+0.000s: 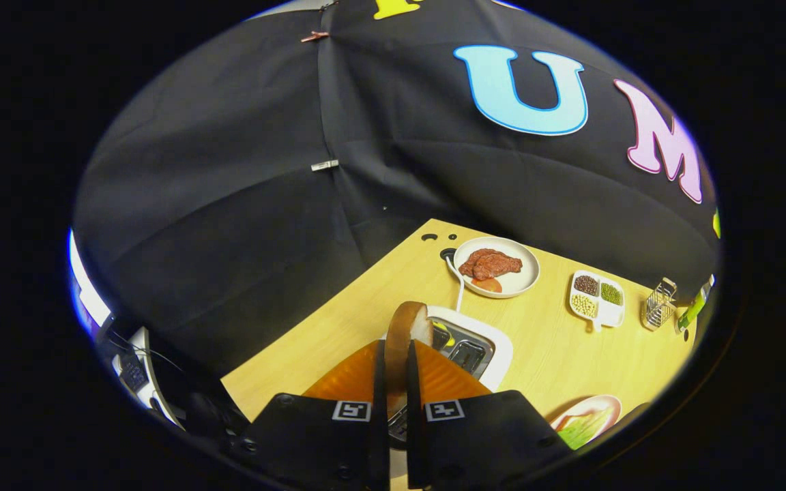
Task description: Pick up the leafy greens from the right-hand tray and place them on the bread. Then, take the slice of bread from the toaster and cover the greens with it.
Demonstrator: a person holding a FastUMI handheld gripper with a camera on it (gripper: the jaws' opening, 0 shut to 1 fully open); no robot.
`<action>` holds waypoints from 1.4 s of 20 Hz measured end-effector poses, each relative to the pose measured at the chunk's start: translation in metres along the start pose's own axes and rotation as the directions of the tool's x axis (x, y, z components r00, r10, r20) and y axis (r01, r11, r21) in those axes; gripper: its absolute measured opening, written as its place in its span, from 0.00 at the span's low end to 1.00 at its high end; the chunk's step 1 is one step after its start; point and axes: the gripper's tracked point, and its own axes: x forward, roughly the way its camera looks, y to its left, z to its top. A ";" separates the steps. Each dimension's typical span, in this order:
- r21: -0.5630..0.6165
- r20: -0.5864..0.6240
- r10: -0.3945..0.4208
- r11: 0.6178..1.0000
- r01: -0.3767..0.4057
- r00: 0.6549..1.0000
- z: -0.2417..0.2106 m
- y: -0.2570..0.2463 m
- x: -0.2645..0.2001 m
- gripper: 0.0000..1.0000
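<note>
Between my fingers, the gripper (pixel 393 382) clamps the bread slice (pixel 408 334) by its flat faces, just above the toaster (pixel 485 354); it seems light, soft and crumbly, so I squeeze gently.

Bread slices: you hold one (pixel 408 334)
Toasters: one (pixel 478 351)
Round plates: two (pixel 526 279) (pixel 604 409)
Divided dishes: one, three compartments (pixel 598 300)
Wire baskets: one (pixel 659 303)

Bread slice (pixel 408 334) upright above toaster (pixel 482 348).
</note>
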 end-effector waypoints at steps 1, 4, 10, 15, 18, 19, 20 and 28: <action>0.012 0.013 0.002 1.000 -0.002 1.000 0.007 -0.001 -0.005 0.14; 0.048 0.063 0.006 0.999 -0.009 0.998 0.031 -0.008 -0.023 0.14; 0.125 0.185 -0.001 0.992 -0.023 0.983 0.069 -0.043 -0.069 0.14; 0.156 0.217 -0.065 0.987 0.031 0.974 0.071 -0.101 -0.105 0.14; 0.174 0.193 -0.111 0.982 0.078 0.975 0.049 -0.136 -0.123 0.14; 0.184 0.177 -0.125 0.979 0.092 0.976 0.037 -0.148 -0.127 0.14; 0.190 0.162 -0.141 0.976 0.109 0.977 0.025 -0.160 -0.131 0.14; 0.328 0.026 -0.214 0.925 0.195 0.976 -0.075 -0.240 -0.149 0.14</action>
